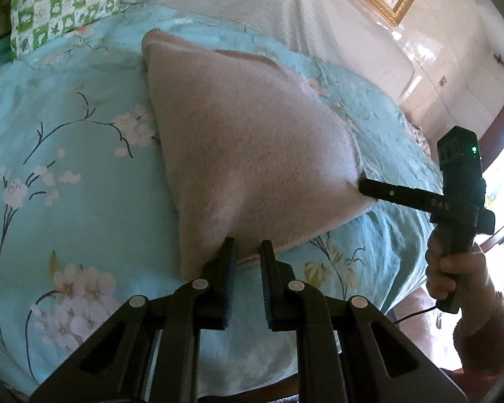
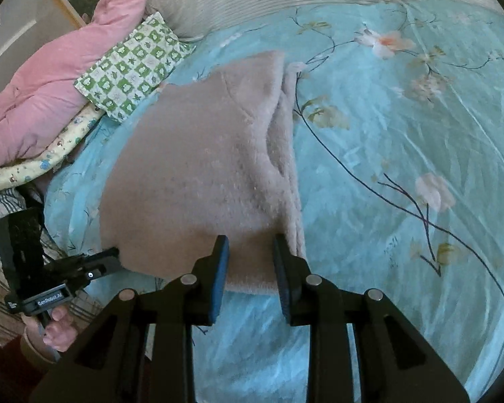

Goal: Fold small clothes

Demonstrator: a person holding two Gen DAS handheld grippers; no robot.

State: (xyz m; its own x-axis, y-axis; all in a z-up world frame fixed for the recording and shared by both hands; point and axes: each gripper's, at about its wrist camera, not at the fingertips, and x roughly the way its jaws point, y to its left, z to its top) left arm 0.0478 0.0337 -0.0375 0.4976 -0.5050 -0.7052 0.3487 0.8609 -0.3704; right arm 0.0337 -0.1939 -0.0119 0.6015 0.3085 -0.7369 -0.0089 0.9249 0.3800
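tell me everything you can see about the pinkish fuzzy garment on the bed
The fuzzy garment is pale pinkish-beige, fleece-like, with a stitched seam and folded layers along one side. It lies on the blue floral bedspread, its near edge lifted. The left claw and the right claw each meet that near hem at separate corners, fingers slightly apart around the fabric.

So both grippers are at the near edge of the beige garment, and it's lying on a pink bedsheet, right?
Not quite: the bedsheet is light blue with flowers, as the right wrist view shows. The left gripper and right gripper are indeed at the near edge of the beige garment.
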